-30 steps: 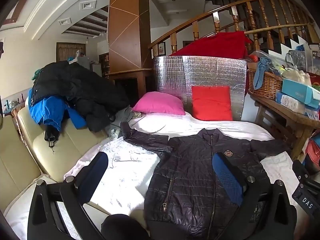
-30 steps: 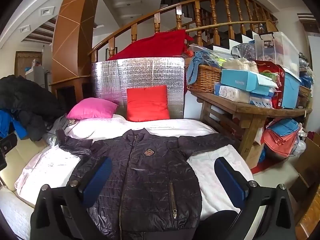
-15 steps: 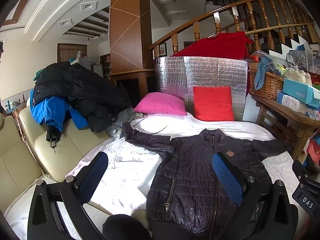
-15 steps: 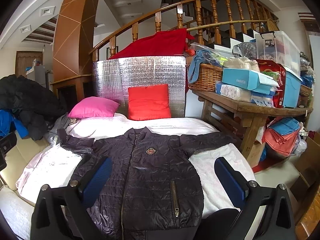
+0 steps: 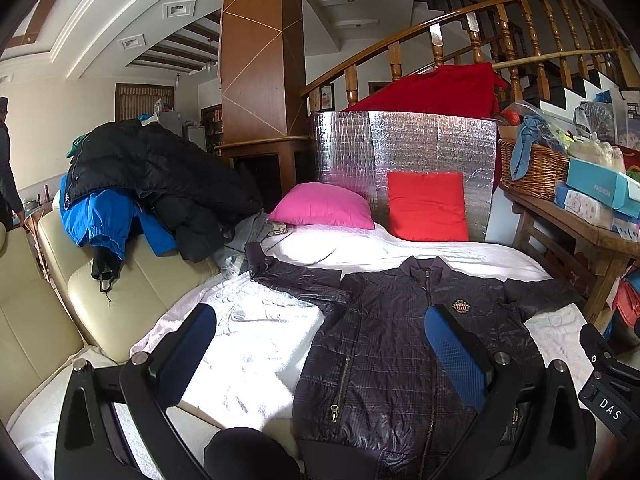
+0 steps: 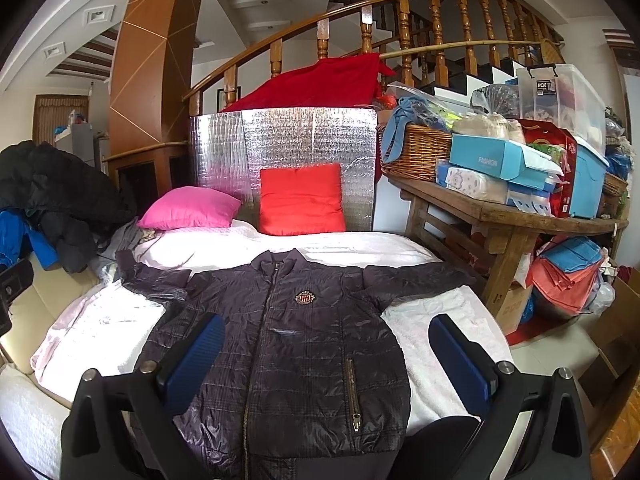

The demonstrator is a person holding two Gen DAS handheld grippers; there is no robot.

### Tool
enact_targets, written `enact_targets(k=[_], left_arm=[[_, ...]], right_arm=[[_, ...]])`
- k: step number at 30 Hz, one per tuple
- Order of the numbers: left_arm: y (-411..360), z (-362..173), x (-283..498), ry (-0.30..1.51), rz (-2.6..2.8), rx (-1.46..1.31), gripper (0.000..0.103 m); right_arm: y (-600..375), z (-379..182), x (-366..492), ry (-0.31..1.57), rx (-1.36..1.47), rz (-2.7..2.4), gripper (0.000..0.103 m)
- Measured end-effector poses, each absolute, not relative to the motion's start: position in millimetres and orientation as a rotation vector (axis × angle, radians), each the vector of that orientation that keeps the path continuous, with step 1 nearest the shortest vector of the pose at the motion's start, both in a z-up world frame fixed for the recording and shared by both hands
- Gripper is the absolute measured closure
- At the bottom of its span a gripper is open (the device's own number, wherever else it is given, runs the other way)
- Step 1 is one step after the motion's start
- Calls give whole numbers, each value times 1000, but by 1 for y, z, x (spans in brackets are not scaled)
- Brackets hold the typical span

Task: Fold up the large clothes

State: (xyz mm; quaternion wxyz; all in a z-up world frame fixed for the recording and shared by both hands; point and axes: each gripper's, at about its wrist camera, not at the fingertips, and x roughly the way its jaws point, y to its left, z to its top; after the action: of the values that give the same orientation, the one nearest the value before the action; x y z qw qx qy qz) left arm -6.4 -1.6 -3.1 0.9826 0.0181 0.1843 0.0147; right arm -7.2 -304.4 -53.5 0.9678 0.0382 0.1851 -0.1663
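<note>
Since the earlier frames both wrist views have drawn slightly back and up from the bed, so more of its white cover shows on the left; nothing on it has shifted. Nearest, left gripper and right gripper hover above the hem with jaws wide and holding nothing. Below them, dark quilted jacket lies front-up and zipped on the white bed, both sleeves spread outward, the left one crumpled toward the sofa. Beyond: pink cushion, red cushion, silver foil panel; a cluttered bench stands to the right. Judged progress: garment laid out, no fold yet made; sleeves and body remain to be folded.
</note>
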Motion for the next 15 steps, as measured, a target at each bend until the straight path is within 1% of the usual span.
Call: enact_targets(k=[15], left_arm=[[-1, -3, -6, 373, 31, 34, 0]], right_arm=[[-307, -51, -7, 379, 80, -330, 0]])
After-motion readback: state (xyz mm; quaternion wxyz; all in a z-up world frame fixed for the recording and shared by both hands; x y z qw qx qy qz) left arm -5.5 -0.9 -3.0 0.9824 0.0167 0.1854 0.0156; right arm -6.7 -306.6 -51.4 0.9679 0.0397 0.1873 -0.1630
